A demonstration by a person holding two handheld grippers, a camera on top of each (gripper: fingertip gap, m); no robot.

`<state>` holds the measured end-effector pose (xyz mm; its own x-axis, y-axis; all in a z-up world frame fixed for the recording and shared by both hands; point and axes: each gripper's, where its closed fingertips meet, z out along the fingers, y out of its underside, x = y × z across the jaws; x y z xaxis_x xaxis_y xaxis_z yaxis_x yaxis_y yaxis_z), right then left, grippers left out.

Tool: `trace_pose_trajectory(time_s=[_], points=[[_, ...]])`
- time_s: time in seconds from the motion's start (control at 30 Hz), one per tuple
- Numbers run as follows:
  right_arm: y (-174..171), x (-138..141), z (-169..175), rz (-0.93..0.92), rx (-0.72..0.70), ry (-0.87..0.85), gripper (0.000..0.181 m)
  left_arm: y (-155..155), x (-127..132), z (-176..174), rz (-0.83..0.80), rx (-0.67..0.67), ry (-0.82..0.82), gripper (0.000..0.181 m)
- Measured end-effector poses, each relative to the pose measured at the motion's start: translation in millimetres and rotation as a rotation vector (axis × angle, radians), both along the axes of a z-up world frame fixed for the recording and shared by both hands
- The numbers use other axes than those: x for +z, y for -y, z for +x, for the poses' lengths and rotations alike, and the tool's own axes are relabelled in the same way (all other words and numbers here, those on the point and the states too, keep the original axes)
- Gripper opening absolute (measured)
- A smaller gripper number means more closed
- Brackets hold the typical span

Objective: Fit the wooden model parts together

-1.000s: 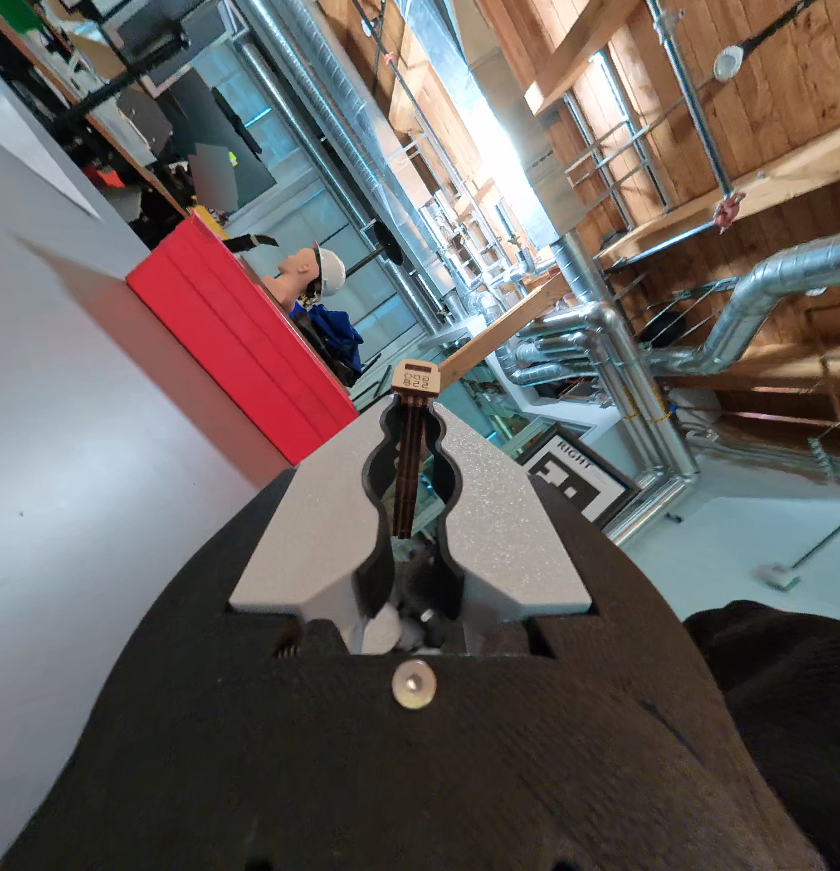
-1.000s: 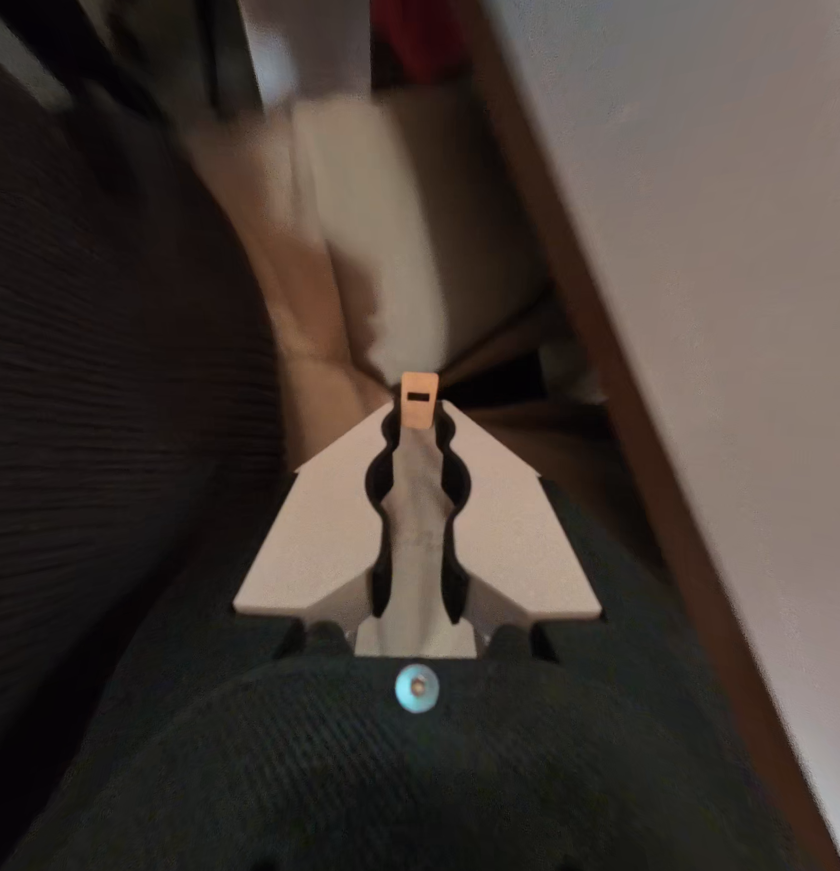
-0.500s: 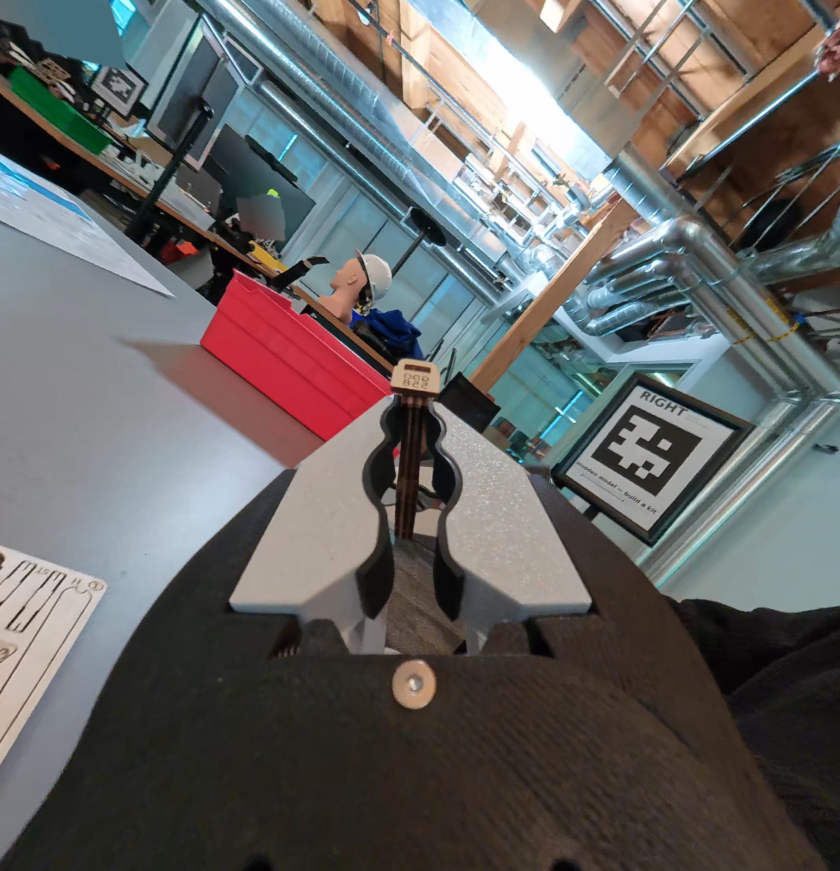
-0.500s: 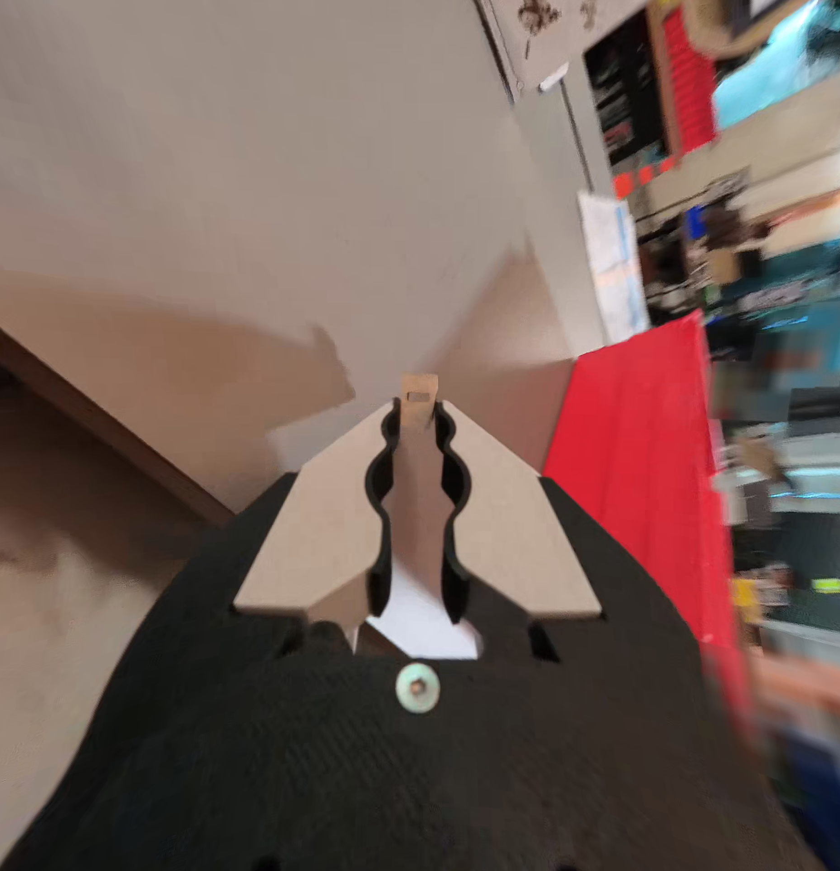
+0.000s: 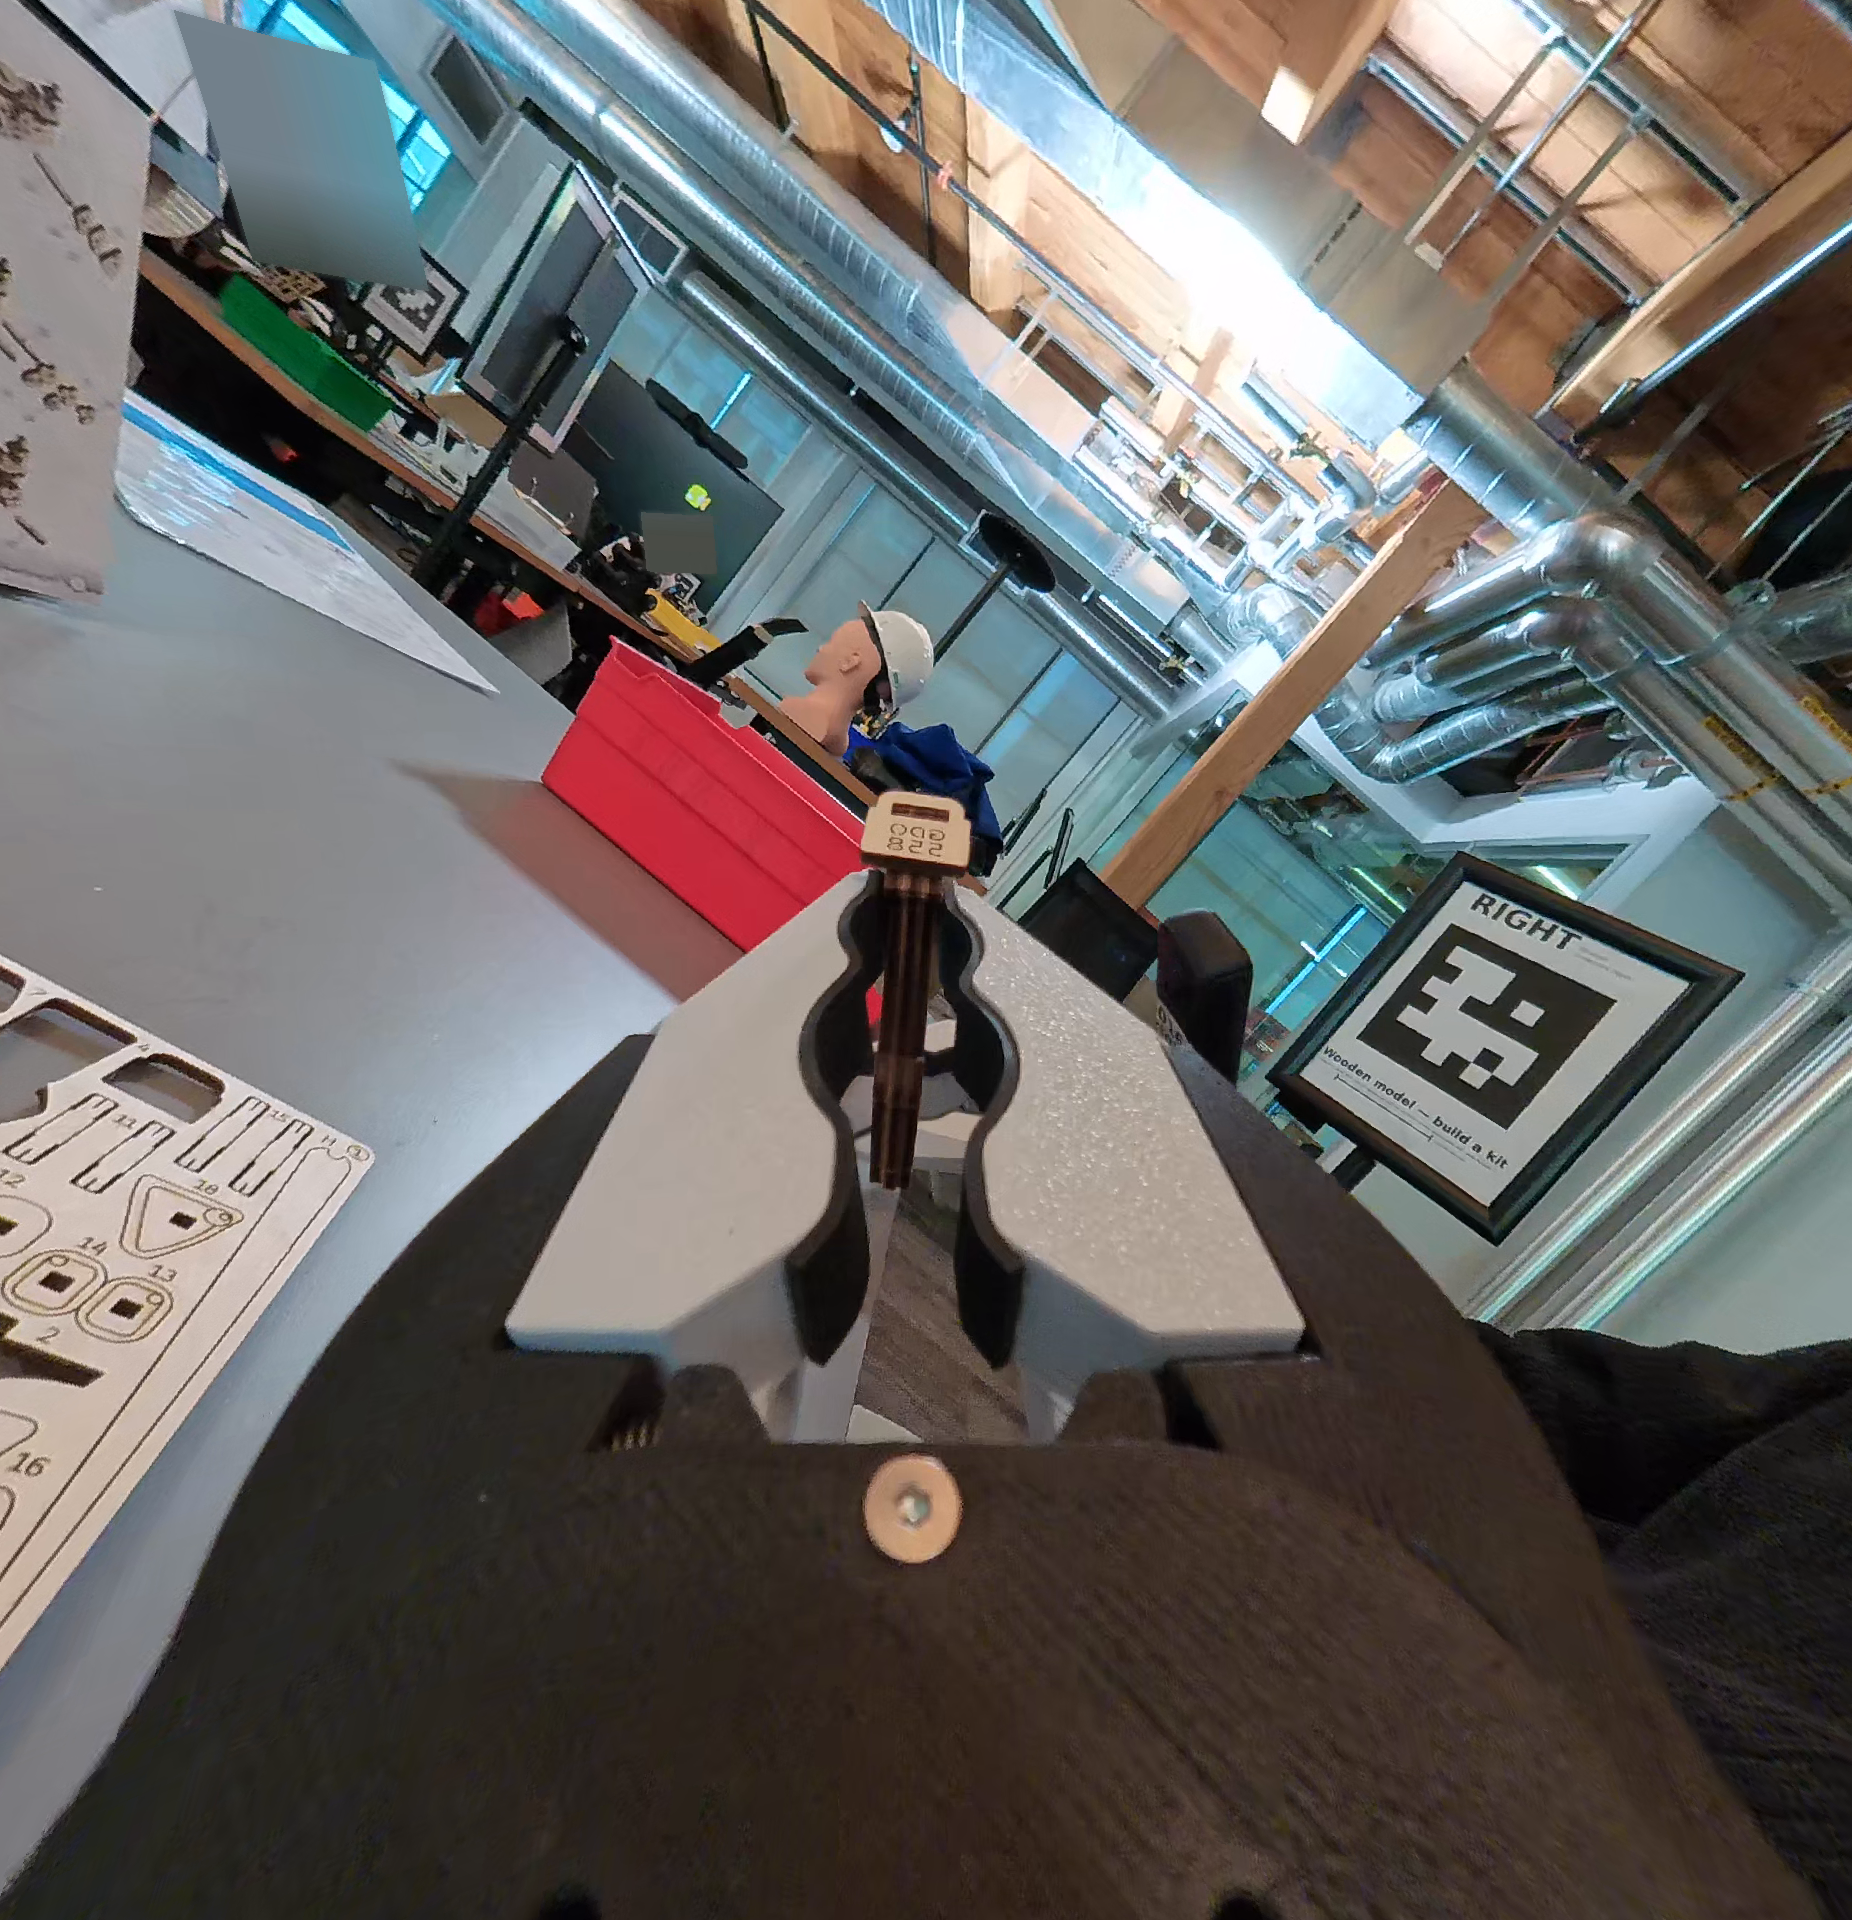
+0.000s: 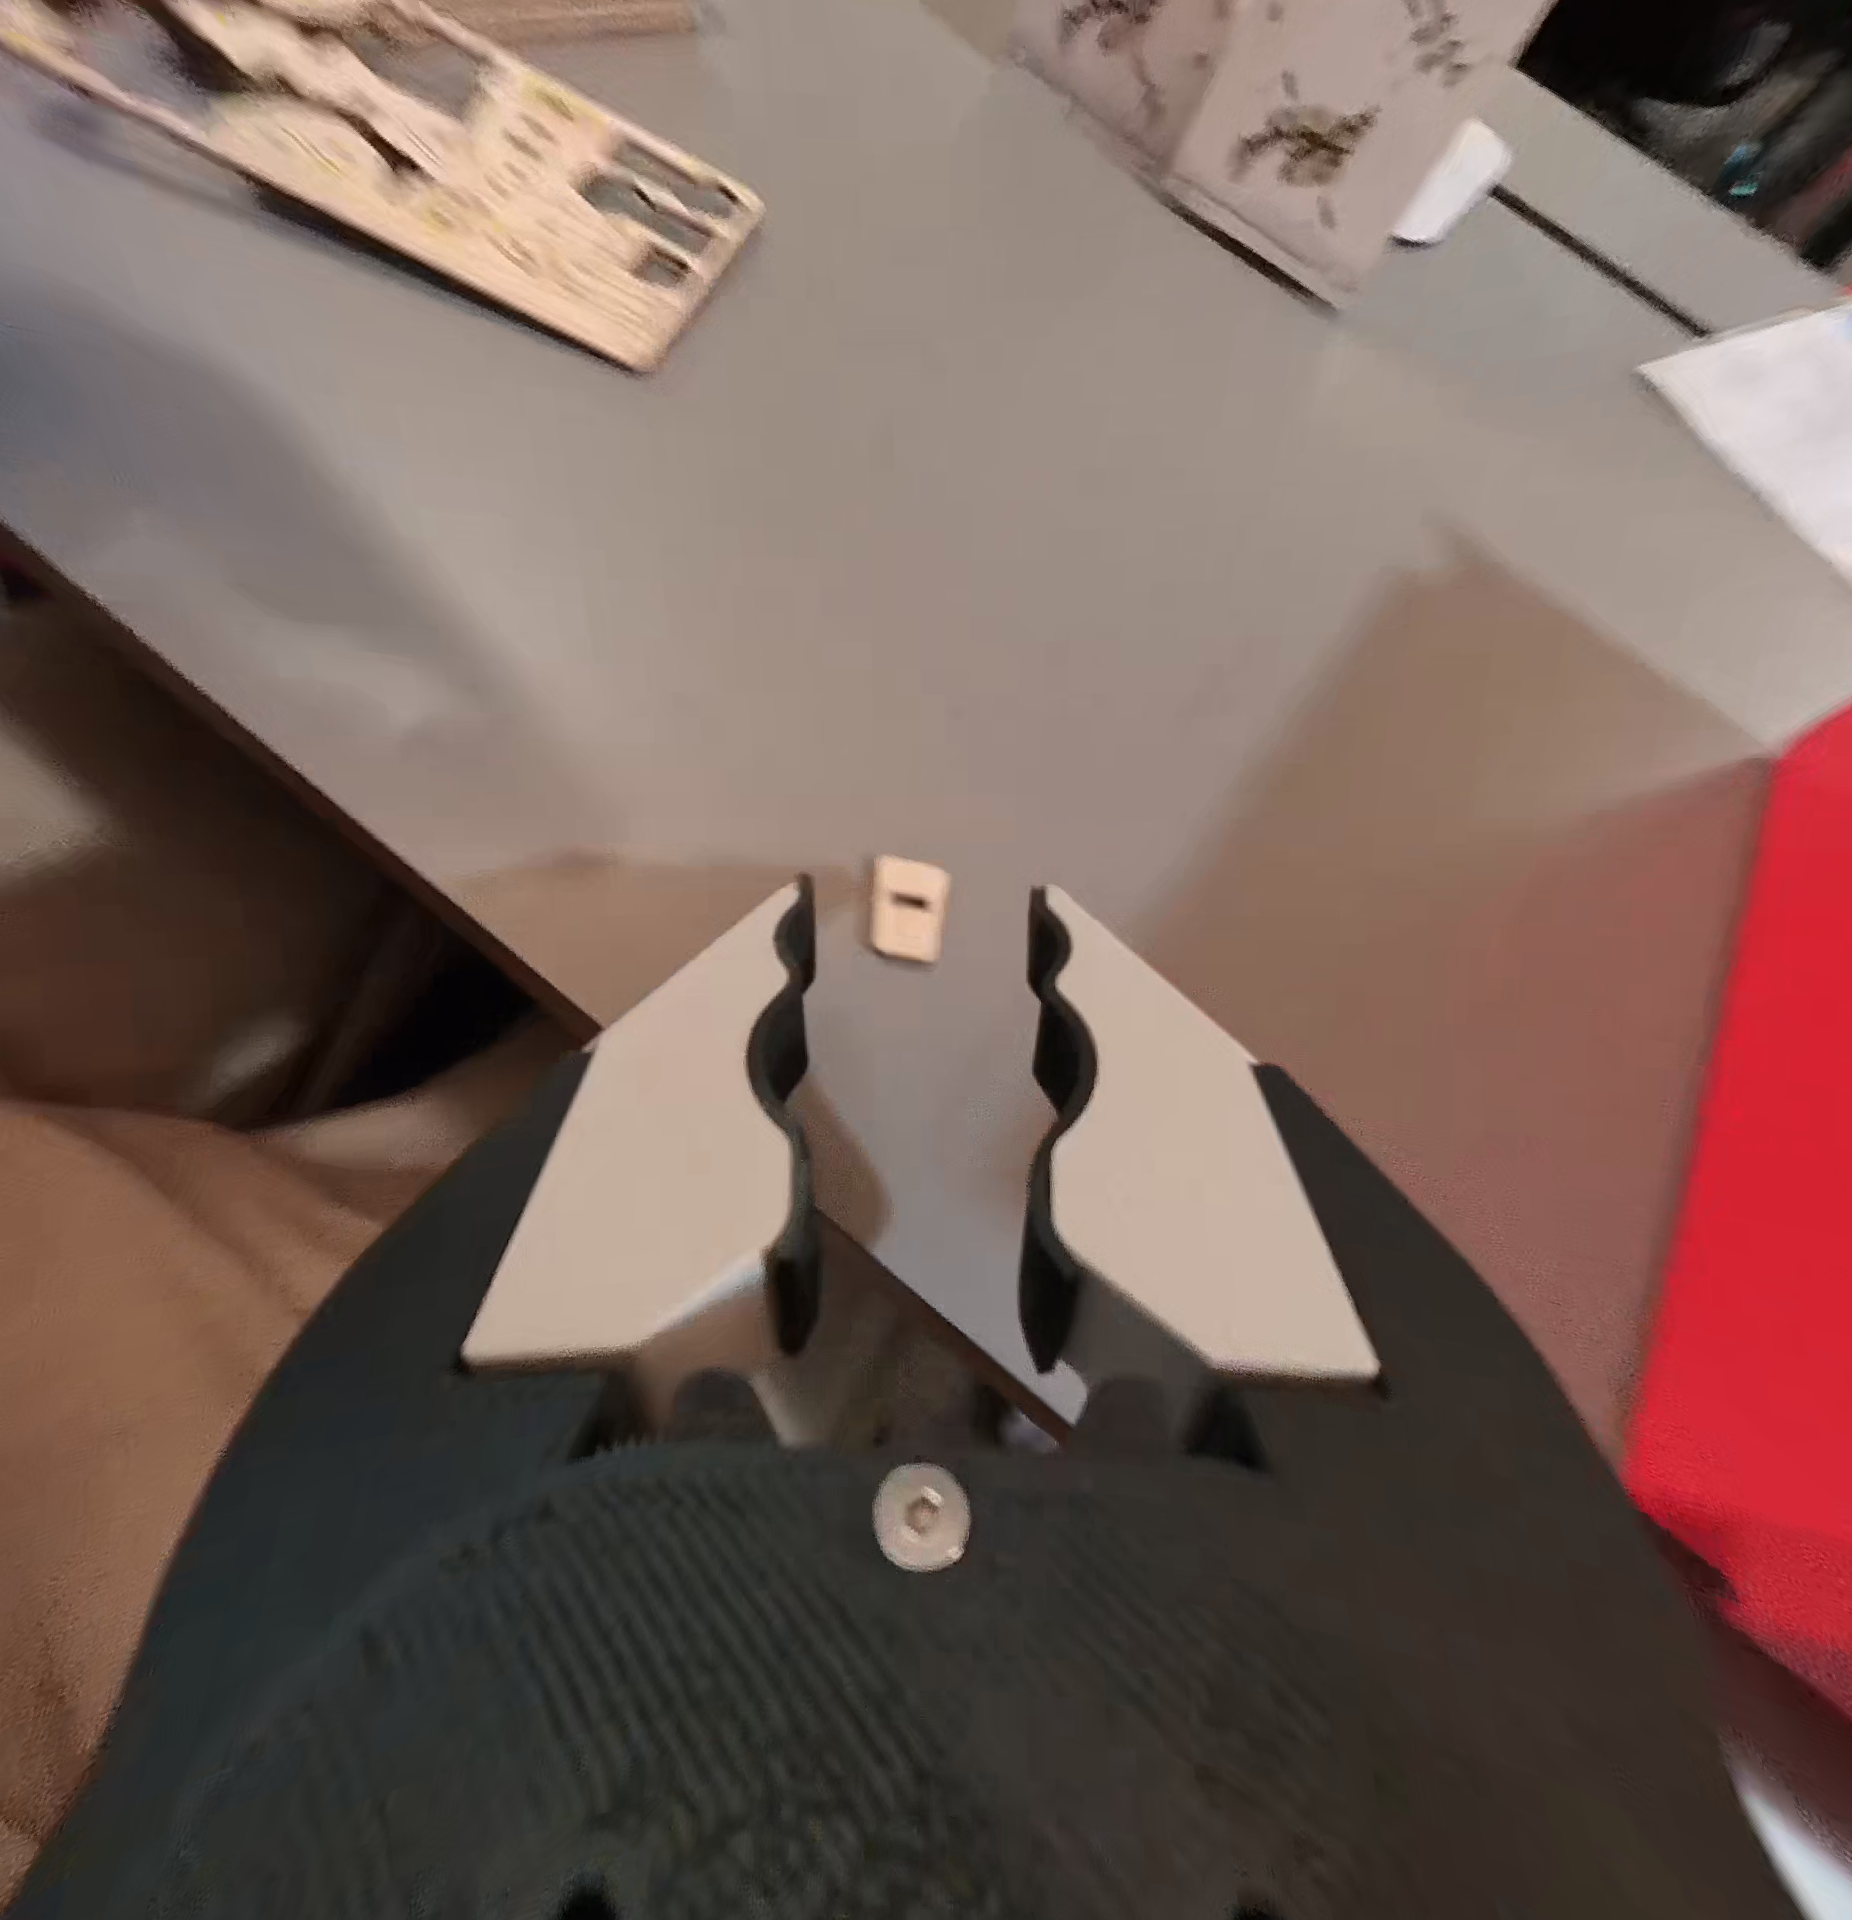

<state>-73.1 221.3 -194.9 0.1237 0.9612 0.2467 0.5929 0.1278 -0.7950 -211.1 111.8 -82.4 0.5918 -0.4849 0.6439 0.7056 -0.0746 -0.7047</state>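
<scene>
My left gripper (image 5: pixel 914 894) is shut on a thin stack of wooden model parts (image 5: pixel 906 997), held edge-on and upright, with a small pale cap piece on top. It is raised above the grey table (image 5: pixel 226 831). My right gripper (image 6: pixel 917 899) is open. A small pale wooden piece with a slot (image 6: pixel 909 909) lies on the grey table (image 6: pixel 1005 520) just past its fingertips, between them and free of both fingers. The laser-cut wooden parts sheet (image 5: pixel 101 1247) lies at the left; in the right wrist view it (image 6: pixel 402 156) is at the far left, blurred.
A red bin (image 5: pixel 693 790) stands on the table ahead; it is at the right edge in the right wrist view (image 6: pixel 1774 1195). Printed sheets (image 6: pixel 1286 135) stand at the back. A framed marker sign (image 5: pixel 1493 1039) is at the right. The table's near edge (image 6: pixel 382 831) runs diagonally. Spacing between my two grippers at the tips: around 20 cm.
My right gripper has swung over the table, opened, and released the small slotted piece onto it. My left gripper has tilted down, bringing the table and parts sheet into view, still holding its parts.
</scene>
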Motion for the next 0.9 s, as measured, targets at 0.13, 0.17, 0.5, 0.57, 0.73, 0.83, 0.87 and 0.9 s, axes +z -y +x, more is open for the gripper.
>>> trace_pose_trajectory(time_s=[0.13,0.17,0.5,0.57,0.73,0.83,0.87,0.9], points=[[15,-11,-14,-0.176,0.047,0.0,0.05,-5,-2,7,-0.007,-0.028,0.009,0.006],[16,-19,-12,-0.206,0.049,0.034,0.047,-6,-1,8,-0.006,-0.03,0.01,0.006],[53,-16,-1,-0.134,0.162,0.051,0.066,-21,0,14,-0.002,-0.085,0.048,0.006],[54,-9,-8,-0.05,0.185,0.009,0.066,-25,1,17,0.002,-0.106,0.053,0.006],[62,-18,-4,-0.282,0.179,-0.013,0.054,-38,4,22,0.008,-0.151,0.085,0.006],[72,-16,7,-0.338,0.205,-0.024,0.046,-44,6,26,0.012,-0.178,0.096,0.006],[77,-16,8,-0.351,0.21,-0.027,0.049,-46,6,27,0.011,-0.188,0.099,0.006],[81,-16,9,-0.363,0.215,-0.03,0.052,-49,6,29,0.01,-0.197,0.102,0.006]])
